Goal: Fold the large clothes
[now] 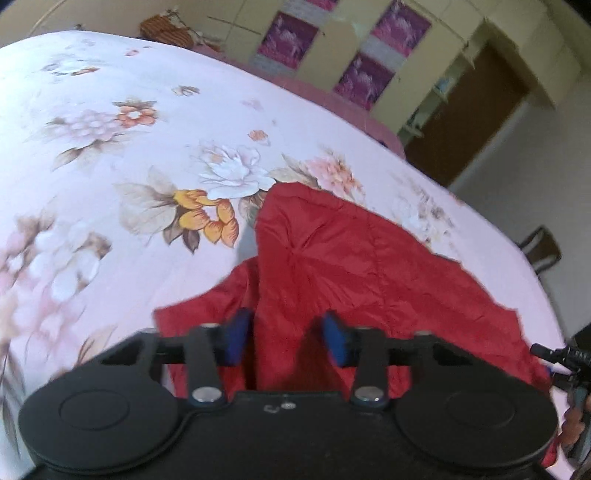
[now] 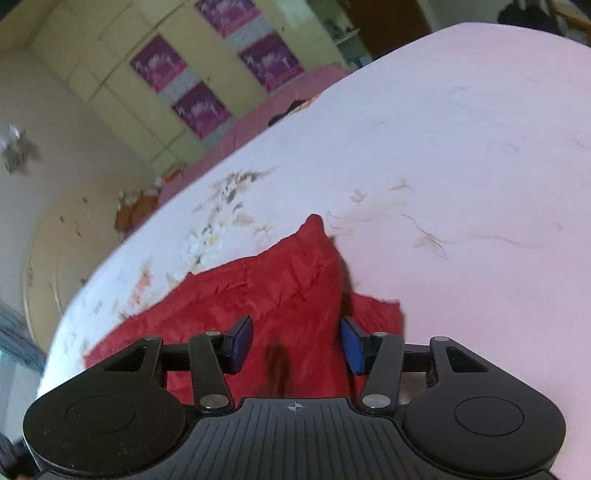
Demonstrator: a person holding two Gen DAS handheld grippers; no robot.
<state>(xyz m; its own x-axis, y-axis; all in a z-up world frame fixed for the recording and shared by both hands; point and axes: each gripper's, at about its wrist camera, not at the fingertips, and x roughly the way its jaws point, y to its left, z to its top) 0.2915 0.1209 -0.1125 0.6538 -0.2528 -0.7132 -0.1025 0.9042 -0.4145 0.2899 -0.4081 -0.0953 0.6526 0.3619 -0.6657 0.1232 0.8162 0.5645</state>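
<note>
A red crinkled garment (image 1: 354, 266) lies on the floral bed sheet (image 1: 110, 155), partly folded, with a pointed corner toward the middle of the bed. My left gripper (image 1: 286, 341) is open just above its near edge, blue pads on either side of a raised fold. In the right wrist view the same garment (image 2: 266, 295) lies below my right gripper (image 2: 297, 345), which is open and empty over the cloth. A dark mark (image 2: 275, 365) shows on the cloth between the pads. The right gripper's body (image 1: 565, 362) shows at the left view's right edge.
The bed's far edge (image 1: 332, 99) has a pink border. Beyond it stands a yellow wardrobe (image 1: 332, 48) with purple panels and a brown door (image 1: 469, 114). An orange striped item (image 1: 166, 29) lies at the bed's far side.
</note>
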